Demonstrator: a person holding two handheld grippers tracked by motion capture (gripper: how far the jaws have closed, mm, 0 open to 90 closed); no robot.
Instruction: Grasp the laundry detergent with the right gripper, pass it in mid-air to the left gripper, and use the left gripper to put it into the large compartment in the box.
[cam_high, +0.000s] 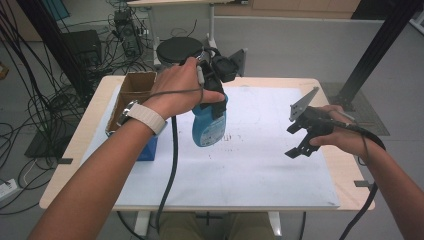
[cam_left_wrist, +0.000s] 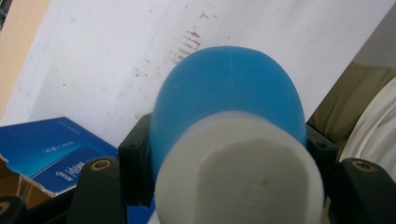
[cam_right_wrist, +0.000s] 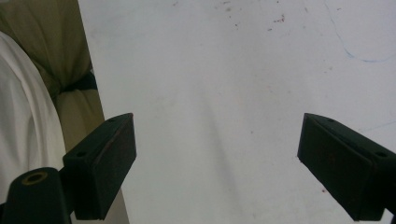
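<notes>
White paper sheet (cam_high: 260, 170) covers most of the wooden table (cam_high: 75, 145), and honestly it's the easiest thing to place everything else against. It's marked up with small reddish-brown specks around the middle.

Off the sheet's left edge sits a brown cardboard box (cam_high: 131, 95), open at the top, with a dark blue carton (cam_high: 148, 148) at its near end. In the left gripper view that blue carton (cam_left_wrist: 51, 151) shows a torn cardboard corner and some white print I can't read.

Next down in size: the blue bottle (cam_high: 210, 122). It hangs in the air over the sheet's left-middle part, not touching the paper, with its bottom end pointing down. The left gripper (cam_high: 216, 92) is clamped on its upper part, one black jaw on each side. From the left gripper view you're looking down along the bottle (cam_left_wrist: 229, 93), white cap (cam_left_wrist: 240, 172) closest to the camera, blue body past it, jaws pressed against both flanks.

Over the sheet's right edge hovers the right gripper (cam_high: 300, 142), tilted down toward the paper. Its jaws stand wide apart with nothing between them; the right gripper view shows just the speckled sheet (cam_right_wrist: 219, 116) in the gap.
</notes>
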